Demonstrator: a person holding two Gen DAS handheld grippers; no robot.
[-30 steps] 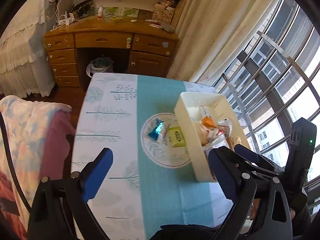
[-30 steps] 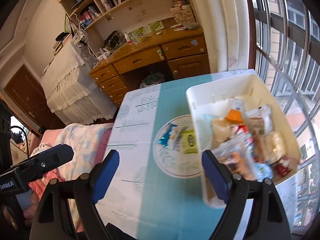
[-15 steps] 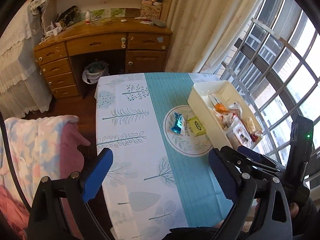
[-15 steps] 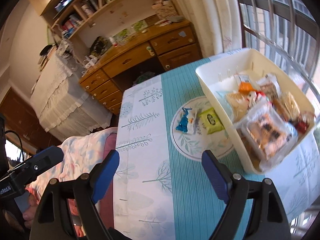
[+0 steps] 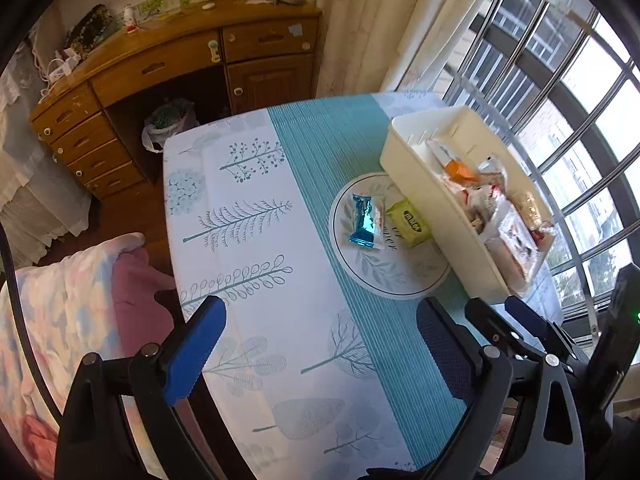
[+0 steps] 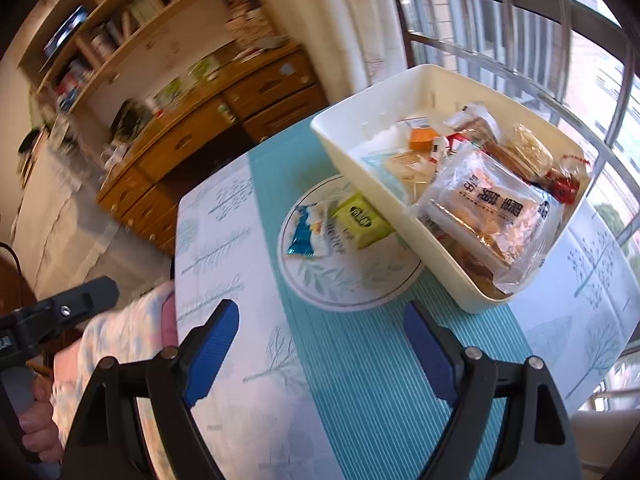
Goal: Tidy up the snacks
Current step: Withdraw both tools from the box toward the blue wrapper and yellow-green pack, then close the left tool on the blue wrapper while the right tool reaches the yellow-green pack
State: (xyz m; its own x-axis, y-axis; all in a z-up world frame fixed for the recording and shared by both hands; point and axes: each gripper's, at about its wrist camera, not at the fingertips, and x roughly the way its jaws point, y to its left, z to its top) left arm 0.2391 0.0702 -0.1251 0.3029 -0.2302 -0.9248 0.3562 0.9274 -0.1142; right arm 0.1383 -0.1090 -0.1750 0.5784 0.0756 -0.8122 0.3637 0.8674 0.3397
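Observation:
A cream plastic bin (image 5: 416, 184) (image 6: 352, 148) full of several wrapped snacks stands at the table's right side. Beside it a round leaf-print plate (image 5: 384, 276) (image 6: 340, 284) holds a blue-foil snack (image 5: 362, 220) (image 6: 304, 236) and a yellow-green packet (image 5: 410, 222) (image 6: 362, 220). My left gripper (image 5: 320, 352) is open and empty above the table's near part. My right gripper (image 6: 320, 348) is open and empty, near of the plate; it also shows in the left wrist view (image 5: 532, 320).
The table wears a white tree-print cloth with a teal stripe (image 5: 312, 152). A wooden desk (image 5: 160, 64) and a bagged bin (image 5: 168, 120) stand beyond it. A barred window (image 5: 560, 92) runs along the right. A quilt-covered seat (image 5: 60, 300) lies left.
Both grippers have drawn back and up from the table. The plate and bin now sit farther off. Both stay open and empty; the snacks have not moved.

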